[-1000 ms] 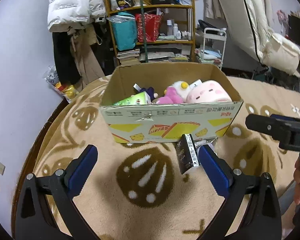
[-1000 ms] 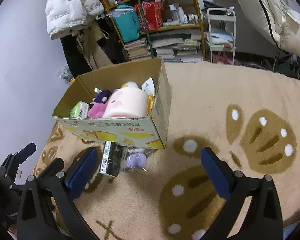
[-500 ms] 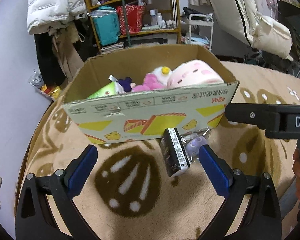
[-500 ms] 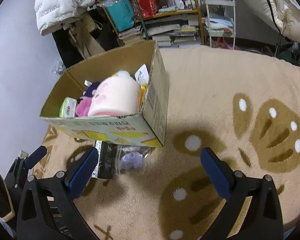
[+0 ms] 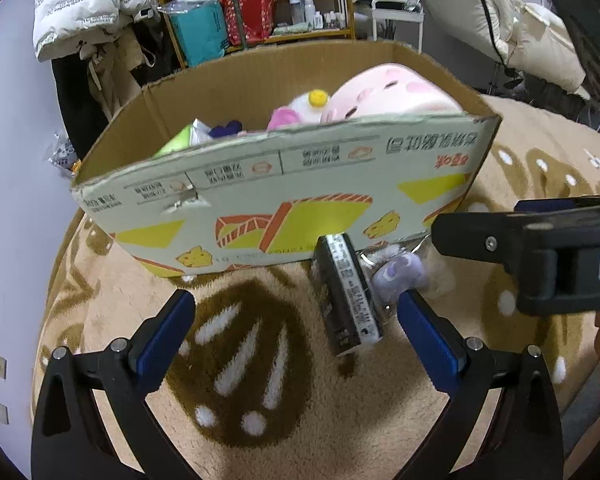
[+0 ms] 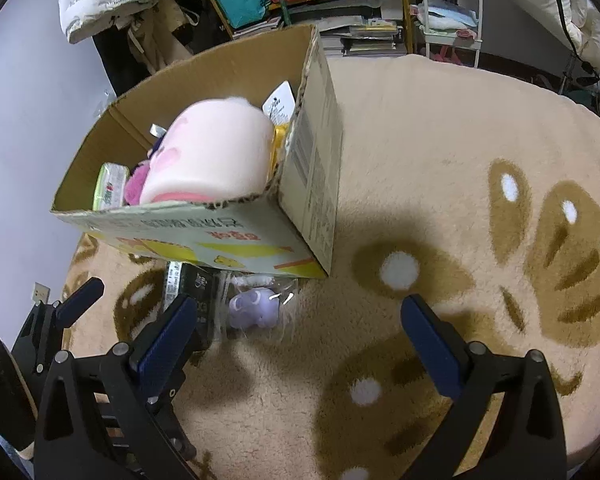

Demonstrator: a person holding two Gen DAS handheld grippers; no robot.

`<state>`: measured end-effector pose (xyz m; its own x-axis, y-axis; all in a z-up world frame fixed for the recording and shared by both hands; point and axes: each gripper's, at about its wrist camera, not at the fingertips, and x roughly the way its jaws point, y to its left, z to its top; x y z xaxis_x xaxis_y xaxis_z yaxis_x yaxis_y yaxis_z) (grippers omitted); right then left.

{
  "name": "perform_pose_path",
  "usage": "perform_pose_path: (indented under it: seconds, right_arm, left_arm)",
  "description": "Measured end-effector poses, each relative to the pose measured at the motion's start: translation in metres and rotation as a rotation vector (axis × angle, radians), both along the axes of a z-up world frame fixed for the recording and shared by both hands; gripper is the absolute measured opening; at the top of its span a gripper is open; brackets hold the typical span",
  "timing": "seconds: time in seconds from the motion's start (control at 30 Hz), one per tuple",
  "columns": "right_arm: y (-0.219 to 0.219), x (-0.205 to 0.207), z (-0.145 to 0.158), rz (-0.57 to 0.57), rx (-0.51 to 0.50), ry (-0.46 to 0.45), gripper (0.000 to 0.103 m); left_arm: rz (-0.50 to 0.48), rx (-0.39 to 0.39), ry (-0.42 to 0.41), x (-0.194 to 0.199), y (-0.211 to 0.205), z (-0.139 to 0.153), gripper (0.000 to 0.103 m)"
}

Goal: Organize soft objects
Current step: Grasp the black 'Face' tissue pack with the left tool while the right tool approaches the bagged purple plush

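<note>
my left wrist view sits low on the rug (image 5: 300,412), close to the box (image 5: 284,200), facing its long printed side. my right wrist view looks from higher and further right, down onto the box's (image 6: 312,184) near right corner. both share the box, the packet (image 5: 344,300) before it, and the far shelves (image 5: 260,4).

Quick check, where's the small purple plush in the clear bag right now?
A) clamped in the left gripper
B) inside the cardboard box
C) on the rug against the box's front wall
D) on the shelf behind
C: the purple plush lies on the rug at the foot of the cardboard box, beside a black packet; both the left gripper and right gripper are open and empty.
</note>
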<state>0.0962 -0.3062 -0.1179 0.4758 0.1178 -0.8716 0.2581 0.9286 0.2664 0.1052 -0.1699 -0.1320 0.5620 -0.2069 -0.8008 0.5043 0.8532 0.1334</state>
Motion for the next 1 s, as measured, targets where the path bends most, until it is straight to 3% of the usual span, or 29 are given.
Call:
perform_pose_path:
  seconds: [0.5,0.63,0.87,0.93,1.0]
  right_arm:
    - [0.011,0.015,-0.021,0.044,0.003,0.070,0.103]
    - [0.013,0.017,-0.024,0.047,0.009,0.074,0.103]
    - [0.014,0.022,-0.028,0.054,0.097,0.053,0.103]
    - [0.014,0.023,-0.029,0.055,0.116,0.049,0.103]
    - [0.015,0.024,-0.031,0.054,0.117,0.056,0.103]
  left_arm:
    - [0.042,0.010,0.063,0.017,0.003,-0.018,0.100]
    - [0.051,-0.027,0.088,0.021,0.008,-0.018,0.100]
    - [0.047,-0.059,0.084,0.024,0.018,-0.013,0.097]
    - [0.043,-0.070,0.089,0.023,0.020,-0.013,0.093]
    - [0.033,-0.082,0.107,0.023,0.022,-0.014,0.081]
